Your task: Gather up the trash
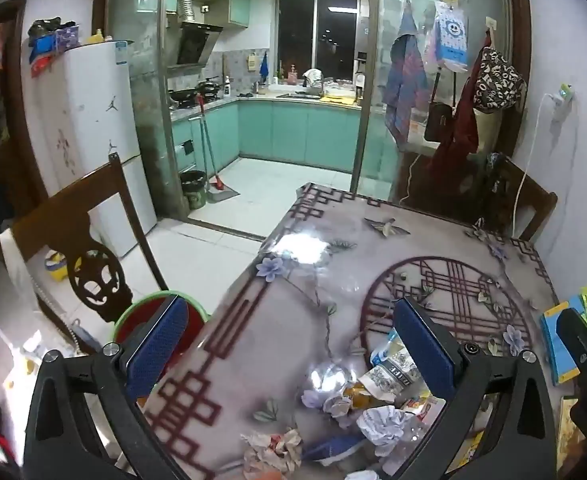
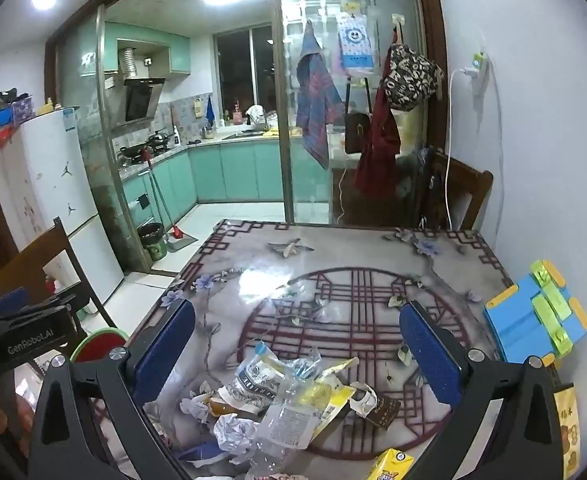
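Observation:
A heap of trash [image 2: 285, 404] lies on the near part of the patterned table [image 2: 333, 256]: crumpled paper [image 2: 233, 432], clear plastic wrappers, snack packets and a yellow carton [image 2: 391, 465]. In the left wrist view the heap [image 1: 377, 404] sits low and right. My left gripper [image 1: 293, 344] is open and empty above the table's left edge. My right gripper [image 2: 299, 340] is open and empty, hovering just above the heap. A red bin with a green rim [image 1: 149, 320] stands on the floor left of the table; it also shows in the right wrist view [image 2: 97, 346].
A wooden chair [image 1: 81, 240] stands left of the table beside the bin. A blue and yellow box [image 2: 533, 312] lies at the table's right edge. Another chair [image 2: 457, 188] is behind the table. A white fridge [image 1: 93, 128] and the kitchen lie beyond.

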`<action>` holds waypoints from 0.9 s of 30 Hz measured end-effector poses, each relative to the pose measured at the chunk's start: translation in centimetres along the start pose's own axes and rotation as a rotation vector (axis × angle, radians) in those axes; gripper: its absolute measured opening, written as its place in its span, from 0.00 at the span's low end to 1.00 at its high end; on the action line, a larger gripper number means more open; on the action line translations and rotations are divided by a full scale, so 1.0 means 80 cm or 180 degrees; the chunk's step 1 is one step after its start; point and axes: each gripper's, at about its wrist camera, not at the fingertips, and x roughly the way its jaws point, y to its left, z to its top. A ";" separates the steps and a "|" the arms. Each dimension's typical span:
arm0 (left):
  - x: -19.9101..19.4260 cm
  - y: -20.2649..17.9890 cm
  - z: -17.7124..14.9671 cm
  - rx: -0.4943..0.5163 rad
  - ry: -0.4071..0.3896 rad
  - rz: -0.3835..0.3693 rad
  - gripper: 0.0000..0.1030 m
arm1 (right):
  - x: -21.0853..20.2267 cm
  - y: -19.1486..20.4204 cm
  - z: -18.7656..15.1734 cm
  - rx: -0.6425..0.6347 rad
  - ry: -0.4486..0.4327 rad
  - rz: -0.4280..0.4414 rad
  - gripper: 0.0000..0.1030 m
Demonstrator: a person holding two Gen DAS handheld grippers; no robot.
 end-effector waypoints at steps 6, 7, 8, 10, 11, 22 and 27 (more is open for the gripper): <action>0.009 0.004 0.000 -0.0042 0.0067 -0.0062 1.00 | -0.003 -0.003 0.005 0.0035 -0.0022 0.0021 1.00; 0.010 0.004 -0.001 -0.0045 0.0070 -0.0066 1.00 | -0.003 -0.003 0.006 0.0041 -0.0019 0.0025 1.00; 0.010 0.003 -0.001 -0.0042 0.0076 -0.0068 1.00 | -0.003 -0.004 0.006 0.0046 -0.0015 0.0030 1.00; 0.011 0.003 -0.002 -0.0037 0.0078 -0.0064 1.00 | -0.003 -0.003 0.006 0.0056 -0.0012 0.0029 1.00; 0.010 0.002 -0.002 -0.0031 0.0079 -0.0058 1.00 | -0.003 -0.003 0.004 0.0052 -0.0014 0.0024 1.00; 0.012 -0.001 -0.004 -0.0001 0.0106 -0.0054 1.00 | -0.004 -0.005 0.003 0.0047 -0.0022 0.0017 1.00; 0.012 -0.001 -0.004 0.0009 0.0107 -0.0044 1.00 | -0.004 -0.006 0.004 0.0048 -0.0016 0.0018 1.00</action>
